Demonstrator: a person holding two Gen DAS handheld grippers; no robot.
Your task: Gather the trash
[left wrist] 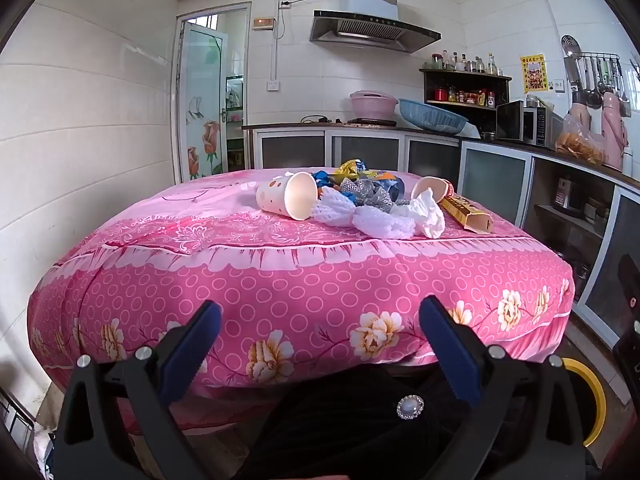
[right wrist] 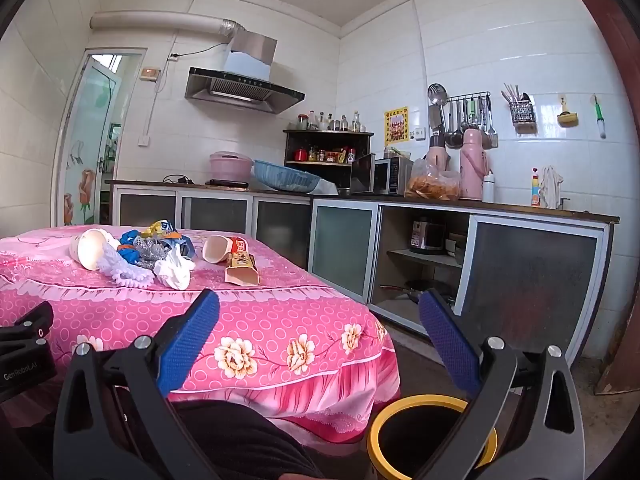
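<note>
- My left wrist camera looks along my left gripper (left wrist: 320, 312), tilted a little downward, square at the near edge of the pink-clothed table (left wrist: 280, 280), with the trash pile (left wrist: 360, 200) straight ahead on its far part.
- My right wrist camera looks level along my right gripper (right wrist: 320, 304), set further right, over the yellow-rimmed bin (right wrist: 432, 404) at the table's corner, facing the counter (right wrist: 460, 204).
- Both views share the tabletop, the pile, the range hood (left wrist: 372, 32), the glass door (left wrist: 204, 100) and the bin's rim.

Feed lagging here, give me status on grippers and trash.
Both grippers, left and right, open, empty. Trash pile untouched on pink tablecloth. Yellow-rimmed bin below right gripper. Nothing blocking.
</note>
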